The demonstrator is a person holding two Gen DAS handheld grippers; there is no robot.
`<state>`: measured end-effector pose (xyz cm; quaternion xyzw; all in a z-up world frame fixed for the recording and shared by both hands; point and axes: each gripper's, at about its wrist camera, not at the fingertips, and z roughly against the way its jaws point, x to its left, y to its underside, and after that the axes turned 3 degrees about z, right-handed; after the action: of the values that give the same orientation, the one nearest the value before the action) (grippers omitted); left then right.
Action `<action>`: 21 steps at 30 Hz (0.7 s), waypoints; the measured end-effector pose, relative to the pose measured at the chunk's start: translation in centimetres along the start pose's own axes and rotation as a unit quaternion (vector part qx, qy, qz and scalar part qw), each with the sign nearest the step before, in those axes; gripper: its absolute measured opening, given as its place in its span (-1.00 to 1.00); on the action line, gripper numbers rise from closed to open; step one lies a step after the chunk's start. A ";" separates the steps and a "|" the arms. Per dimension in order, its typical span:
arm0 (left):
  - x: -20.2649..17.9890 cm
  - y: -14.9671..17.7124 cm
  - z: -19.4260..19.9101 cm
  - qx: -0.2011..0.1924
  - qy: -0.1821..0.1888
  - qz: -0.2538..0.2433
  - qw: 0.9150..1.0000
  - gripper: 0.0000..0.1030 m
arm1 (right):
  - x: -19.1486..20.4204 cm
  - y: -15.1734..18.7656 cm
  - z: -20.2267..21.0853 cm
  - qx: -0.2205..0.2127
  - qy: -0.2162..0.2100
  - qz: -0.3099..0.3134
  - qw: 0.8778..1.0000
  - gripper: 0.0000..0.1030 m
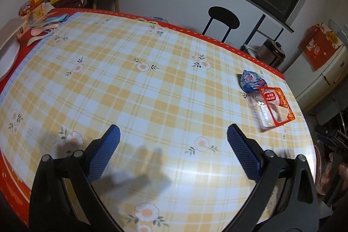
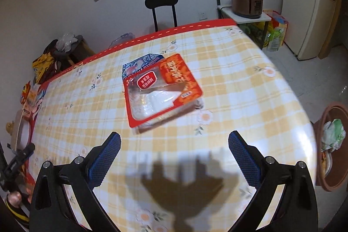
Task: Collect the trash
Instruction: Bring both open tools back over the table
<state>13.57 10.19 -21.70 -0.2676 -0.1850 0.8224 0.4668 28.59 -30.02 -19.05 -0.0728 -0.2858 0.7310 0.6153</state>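
A red and clear food wrapper lies on the plaid tablecloth, just ahead of my right gripper, which is open with nothing between its blue pads. A crumpled blue and white wrapper sits behind it, partly under its far edge. In the left wrist view the same red wrapper and blue wrapper lie far to the right, near the table's right edge. My left gripper is open over bare tablecloth. A brown bin with white and green trash inside stands on the floor at the right.
Spoons, snack packets and a white plate crowd the table's far left corner. A black chair stands behind the table, a rice cooker on a side stand, a fridge beyond. A hand shows at the right.
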 end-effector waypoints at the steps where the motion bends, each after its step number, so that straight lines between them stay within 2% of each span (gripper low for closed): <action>1: 0.2 -0.3 -0.6 0.003 0.002 -0.001 1.000 0.88 | 0.3 -0.5 -0.9 0.003 0.002 0.000 1.000 0.90; 5: 0.5 -1.4 -3.0 0.021 0.013 -0.003 1.000 0.88 | 0.8 -2.2 -4.1 0.014 0.037 0.012 0.999 0.90; 11: -0.8 -3.7 -6.6 0.040 0.036 -0.007 0.999 0.84 | -0.3 -4.1 -7.1 0.029 0.063 0.027 0.997 0.86; 17: -3.5 -5.2 -8.9 0.046 0.058 -0.023 0.997 0.80 | -2.0 -5.2 -9.8 0.054 0.054 0.018 0.997 0.54; 21: -4.6 -5.1 -9.6 0.054 0.061 -0.031 0.996 0.79 | -2.5 -5.9 -11.2 0.056 0.040 0.012 0.998 0.50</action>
<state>24.84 9.24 -25.18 -0.2859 -0.1200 0.7982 0.5165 39.34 -28.22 -25.98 -0.0707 -0.2189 0.7494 0.6209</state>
